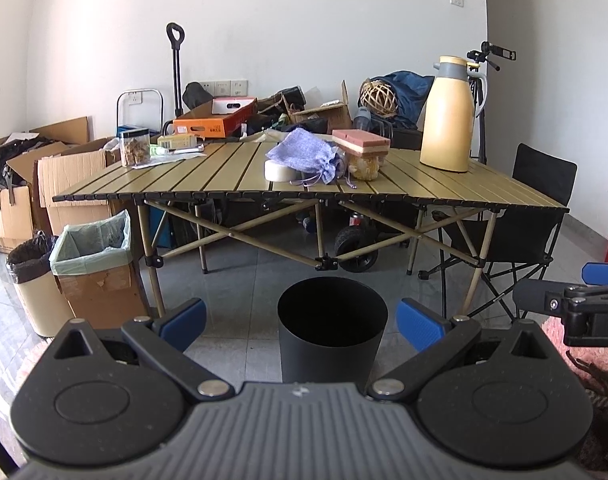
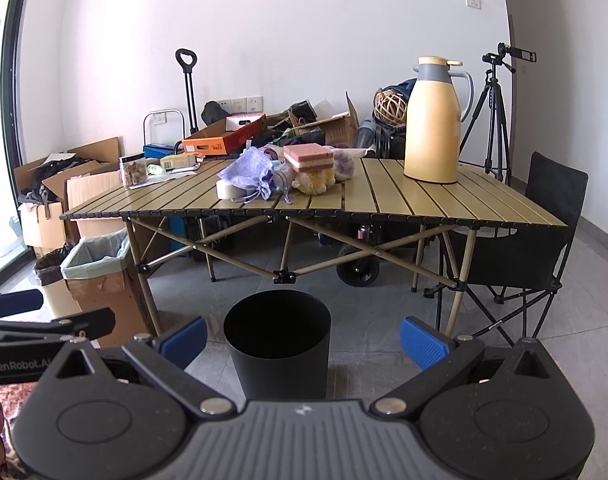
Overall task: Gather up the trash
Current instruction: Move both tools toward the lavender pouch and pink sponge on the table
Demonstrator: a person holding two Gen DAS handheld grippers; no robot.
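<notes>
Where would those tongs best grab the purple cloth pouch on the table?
Probably at the gathered neck of the purple pouch, where its drawstrings trail toward the table's near edge. That bunched end looks narrow enough to pinch; the body is wide and floppy. Come from the front, slightly above, with the open left tongs.

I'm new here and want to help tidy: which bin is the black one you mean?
Find the slatted folding table. On the floor before its front edge stands the black bin, round and unlined; the bins left of the table have bag liners.
</notes>
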